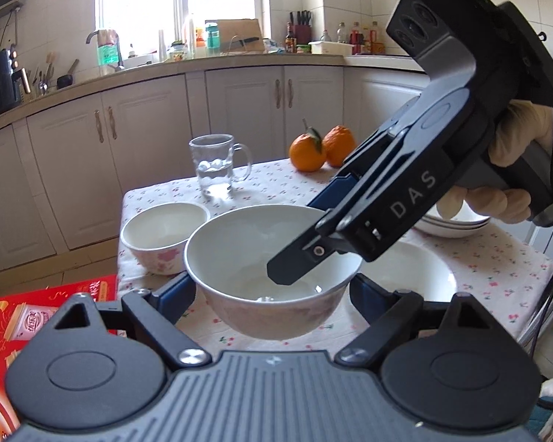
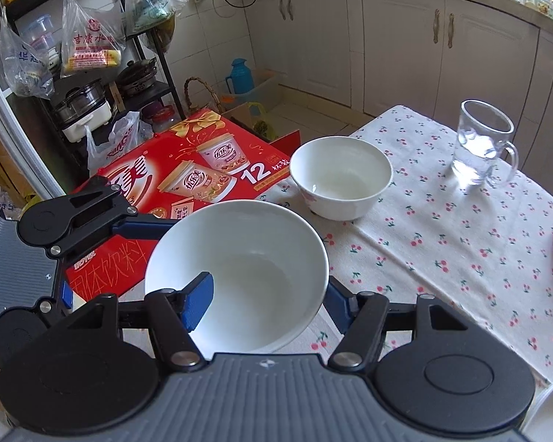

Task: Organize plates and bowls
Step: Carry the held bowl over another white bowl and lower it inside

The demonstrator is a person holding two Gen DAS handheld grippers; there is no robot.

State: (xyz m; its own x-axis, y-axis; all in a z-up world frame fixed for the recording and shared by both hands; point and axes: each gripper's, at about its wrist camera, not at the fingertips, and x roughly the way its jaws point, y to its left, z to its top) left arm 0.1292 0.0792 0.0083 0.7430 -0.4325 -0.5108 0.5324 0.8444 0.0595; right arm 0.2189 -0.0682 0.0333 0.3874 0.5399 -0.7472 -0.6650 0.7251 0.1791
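Both grippers grip one white bowl, raised clear of the cherry-print tablecloth. Left gripper clamps the outer wall from both sides; right gripper pinches the rim, one finger inside. Glazed ceramic: rigid, slippery, breakable; hold by rim or wall. A second bowl stands beyond, near a glass mug. Stacked plates are partly hidden.
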